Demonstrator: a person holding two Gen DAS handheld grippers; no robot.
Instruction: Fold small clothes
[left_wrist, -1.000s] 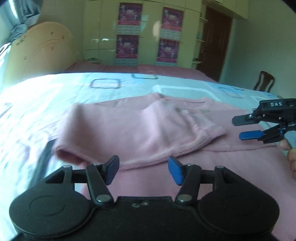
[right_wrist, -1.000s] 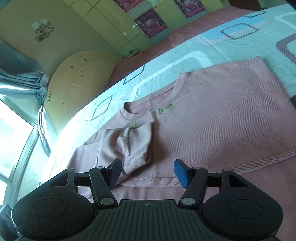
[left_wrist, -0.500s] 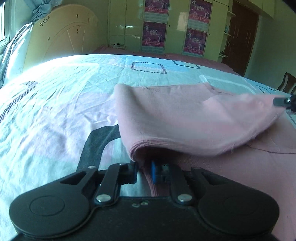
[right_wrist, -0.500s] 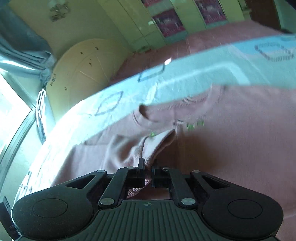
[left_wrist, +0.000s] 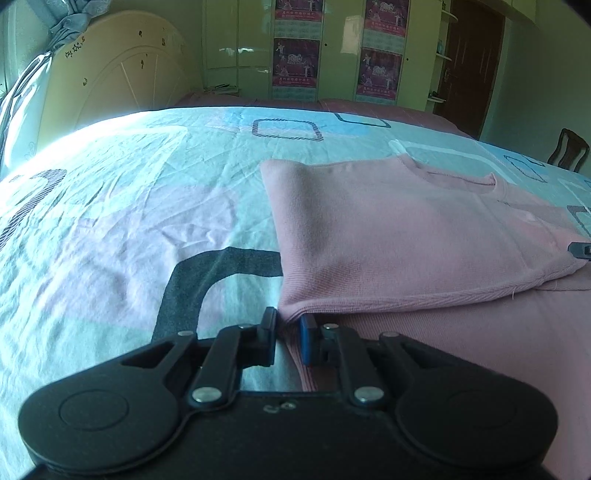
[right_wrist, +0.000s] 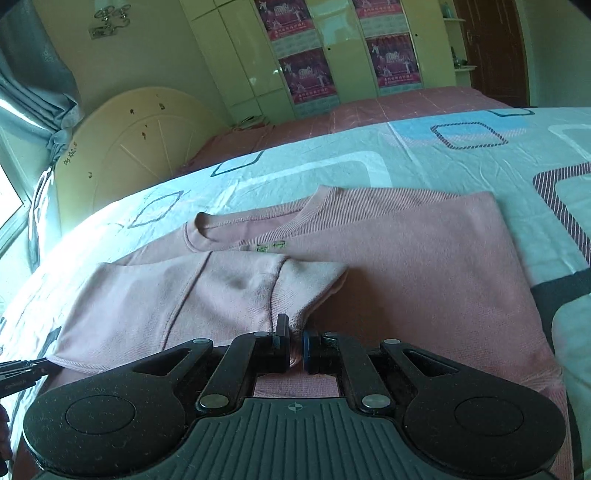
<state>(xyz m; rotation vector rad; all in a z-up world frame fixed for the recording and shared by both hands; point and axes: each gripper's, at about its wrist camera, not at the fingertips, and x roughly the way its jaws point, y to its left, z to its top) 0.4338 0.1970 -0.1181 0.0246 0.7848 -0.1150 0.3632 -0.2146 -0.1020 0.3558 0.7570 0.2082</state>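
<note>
Your sweater (right_wrist: 406, 266) lies flat on the bed (left_wrist: 110, 221), neckline away from you, its left part folded over onto the middle. Behind the bed stand the headboard (right_wrist: 140, 147) at left and wardrobe (right_wrist: 332, 55) beyond.

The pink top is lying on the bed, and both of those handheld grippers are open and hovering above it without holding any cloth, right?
Not quite. The pink top does lie on the bed, but both grippers are shut on it: each wrist view shows the left gripper and the right gripper pinching the fabric.
</note>
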